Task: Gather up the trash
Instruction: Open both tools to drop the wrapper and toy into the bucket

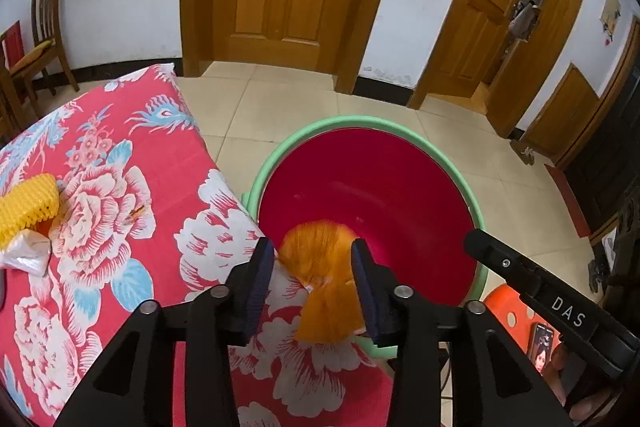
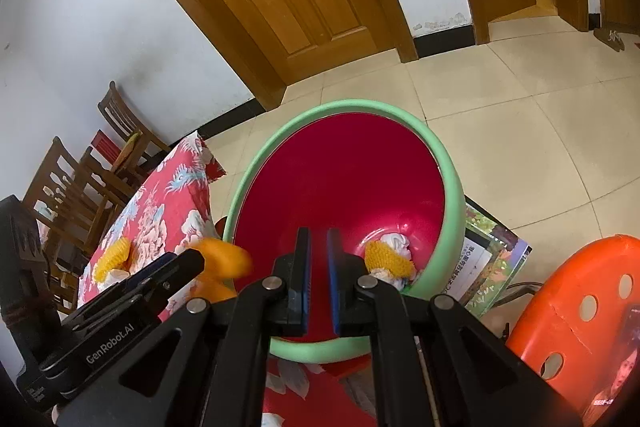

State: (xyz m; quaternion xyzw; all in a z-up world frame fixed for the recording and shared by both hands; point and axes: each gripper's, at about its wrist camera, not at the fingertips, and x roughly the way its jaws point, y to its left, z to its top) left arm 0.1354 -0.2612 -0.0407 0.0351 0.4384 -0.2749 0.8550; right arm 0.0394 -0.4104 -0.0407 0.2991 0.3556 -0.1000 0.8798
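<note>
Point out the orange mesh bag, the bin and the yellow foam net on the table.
orange mesh bag (image 1: 320, 259), left wrist view, its bulging middle.
bin (image 1: 360, 121), left wrist view, far green rim.
yellow foam net (image 1: 26, 203), left wrist view, its ribbed top.

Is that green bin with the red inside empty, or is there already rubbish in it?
Not empty. The right wrist view shows a yellow foam net and crumpled white tissue lying at the bottom of the bin.

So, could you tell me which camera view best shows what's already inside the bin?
The right wrist view: it looks into the bin and shows yellow foam netting and white tissue at the bottom. The left wrist view shows only bare red wall; the orange net blocks the bottom.
</note>
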